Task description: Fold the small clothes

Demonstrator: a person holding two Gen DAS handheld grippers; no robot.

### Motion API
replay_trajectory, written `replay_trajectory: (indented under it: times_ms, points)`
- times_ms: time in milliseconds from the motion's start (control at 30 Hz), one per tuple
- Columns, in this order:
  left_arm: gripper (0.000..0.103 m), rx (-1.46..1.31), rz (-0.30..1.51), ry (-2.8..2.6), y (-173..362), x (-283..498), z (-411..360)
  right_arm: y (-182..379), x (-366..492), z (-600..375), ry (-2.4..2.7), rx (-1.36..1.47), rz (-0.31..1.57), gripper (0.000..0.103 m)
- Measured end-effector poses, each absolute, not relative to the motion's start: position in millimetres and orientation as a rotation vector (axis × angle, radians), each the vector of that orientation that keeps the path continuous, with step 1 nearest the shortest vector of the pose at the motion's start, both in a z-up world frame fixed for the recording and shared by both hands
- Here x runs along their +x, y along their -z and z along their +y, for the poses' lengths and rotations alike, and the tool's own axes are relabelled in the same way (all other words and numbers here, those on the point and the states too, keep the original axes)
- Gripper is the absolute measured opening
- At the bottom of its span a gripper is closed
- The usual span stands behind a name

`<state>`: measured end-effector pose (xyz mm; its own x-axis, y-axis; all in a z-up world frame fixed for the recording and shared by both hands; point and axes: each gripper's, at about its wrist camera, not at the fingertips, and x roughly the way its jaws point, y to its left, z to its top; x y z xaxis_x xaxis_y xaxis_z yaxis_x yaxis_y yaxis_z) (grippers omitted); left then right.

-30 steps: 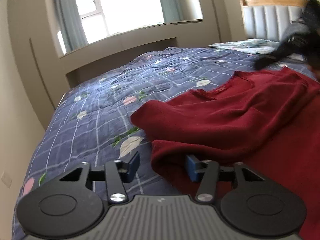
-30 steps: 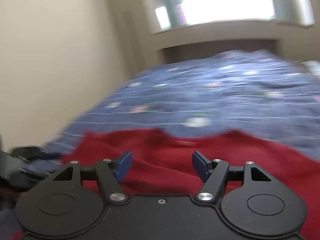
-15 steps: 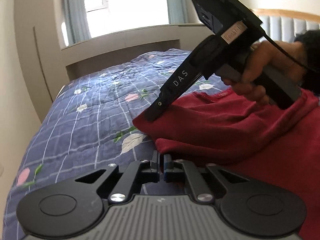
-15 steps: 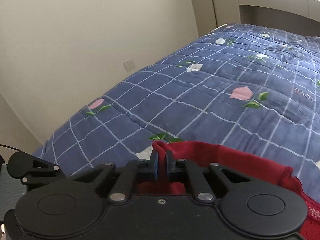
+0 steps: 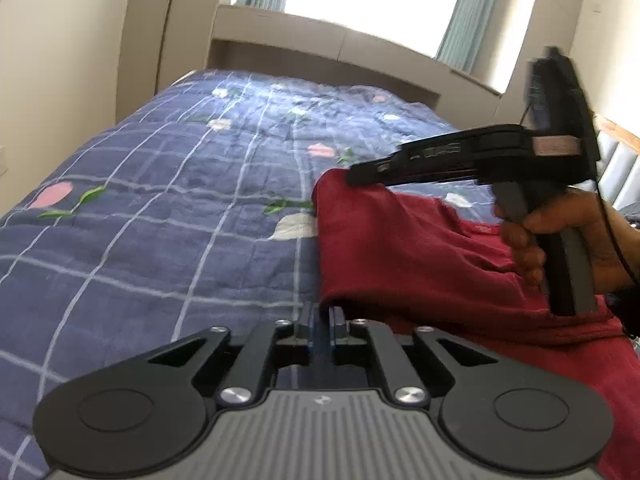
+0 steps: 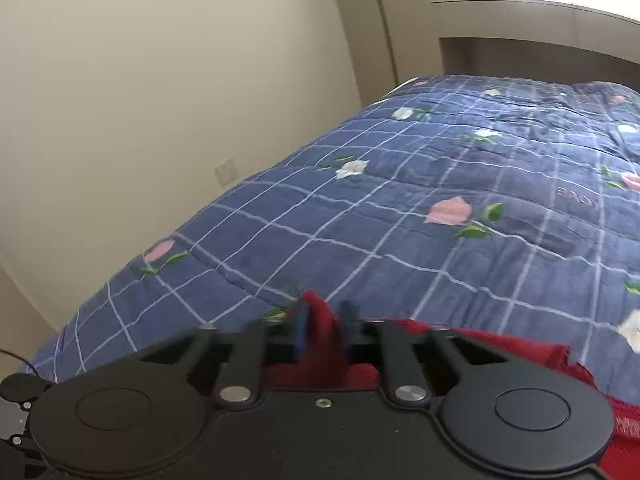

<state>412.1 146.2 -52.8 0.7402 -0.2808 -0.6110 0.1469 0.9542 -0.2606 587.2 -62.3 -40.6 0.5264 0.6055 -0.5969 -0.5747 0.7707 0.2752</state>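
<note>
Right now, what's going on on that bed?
A person is folding a red garment on a blue checked quilt, with a handheld gripper in each hand. The left gripper sits at the near corner of the folded edge and the right gripper at the far corner. Both sets of jaws are opening. Red cloth is between the right gripper's fingers, so this fold looks like it is being let go.

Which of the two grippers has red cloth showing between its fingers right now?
The right gripper: a ridge of the red garment stands between its opening jaws. The left gripper, also opening, shows only the blue quilt in its narrow gap, the garment's edge just beyond.
</note>
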Motion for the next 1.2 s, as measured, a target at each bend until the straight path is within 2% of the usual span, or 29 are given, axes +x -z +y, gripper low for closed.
replay_trajectory:
  times_ms: [33, 67, 100, 133, 200, 267, 467, 600, 667, 733, 800, 867, 967, 1133, 1167, 1200]
  points:
    - [0.034, -0.208, 0.707, 0.233, 52, 413, 149, 38, 583, -69, -0.687, 0.032, 0.714, 0.044]
    - [0.058, -0.215, 0.704, 0.218, 52, 410, 150, 35, 577, -75, -0.675, 0.013, 0.691, 0.057]
    - [0.069, -0.224, 0.685, 0.194, 48, 404, 153, 31, 569, -85, -0.659, -0.009, 0.66, 0.069]
    - [0.073, -0.23, 0.666, 0.179, 45, 399, 153, 27, 559, -97, -0.628, -0.034, 0.632, 0.075]
    - [0.085, -0.258, 0.635, 0.155, 38, 394, 157, 23, 537, -122, -0.53, -0.085, 0.585, 0.092]
    - [0.089, -0.285, 0.613, 0.136, 34, 399, 155, 23, 509, -147, -0.434, -0.129, 0.535, 0.101]
    - [0.089, -0.204, 0.656, 0.058, 42, 443, 111, 40, 431, -208, -0.169, -0.219, 0.494, 0.102]
    - [0.075, -0.143, 0.701, 0.008, 63, 458, 94, 55, 401, -242, -0.04, -0.231, 0.535, 0.102]
    - [0.072, -0.173, 0.693, 0.001, 67, 454, 96, 63, 390, -258, 0.035, -0.256, 0.549, 0.102]
    - [0.064, -0.163, 0.684, -0.002, 66, 451, 97, 70, 379, -274, 0.075, -0.258, 0.553, 0.102]
    - [0.041, -0.152, 0.677, 0.003, 66, 448, 95, 74, 371, -288, 0.073, -0.198, 0.557, 0.102]
    - [0.026, -0.147, 0.672, 0.005, 64, 448, 91, 73, 368, -294, 0.081, -0.155, 0.553, 0.102]
    - [0.018, -0.138, 0.671, -0.03, 62, 449, 91, 68, 363, -289, 0.096, -0.172, 0.513, 0.102]
    - [0.019, -0.125, 0.689, -0.057, 61, 451, 94, 77, 372, -279, 0.076, -0.23, 0.564, 0.102]
    - [0.024, -0.13, 0.681, -0.061, 57, 449, 95, 73, 370, -279, 0.078, -0.226, 0.552, 0.102]
    - [0.042, -0.126, 0.667, -0.064, 54, 447, 94, 70, 369, -279, 0.08, -0.222, 0.532, 0.102]
